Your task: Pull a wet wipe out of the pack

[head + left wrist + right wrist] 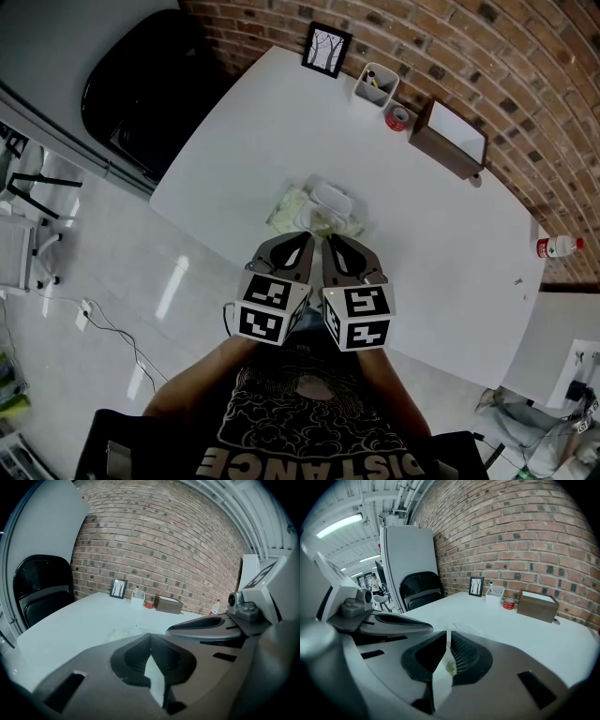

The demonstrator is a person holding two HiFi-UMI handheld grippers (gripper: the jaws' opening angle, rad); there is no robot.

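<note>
The wet wipe pack point(314, 212) lies flat on the white table point(441, 253), pale green and white with a white flip lid point(330, 199) on top. Both grippers hover side by side just in front of the pack, on the person's side. The left gripper point(304, 241) is shut, jaws meeting at the tip with nothing between them point(150, 637). The right gripper point(334, 243) is also shut and holds nothing point(446, 635). The pack's edge point(123, 633) peeks over the left jaws, and the pack point(464, 629) shows just beyond the right jaws. No wipe sticks out that I can see.
Along the brick wall at the table's far side stand a framed picture point(327, 48), a white holder point(375, 86), a red tape roll point(397, 118) and a brown box point(450, 139). A bottle point(559, 247) is at the right edge. A black chair point(141, 89) stands left.
</note>
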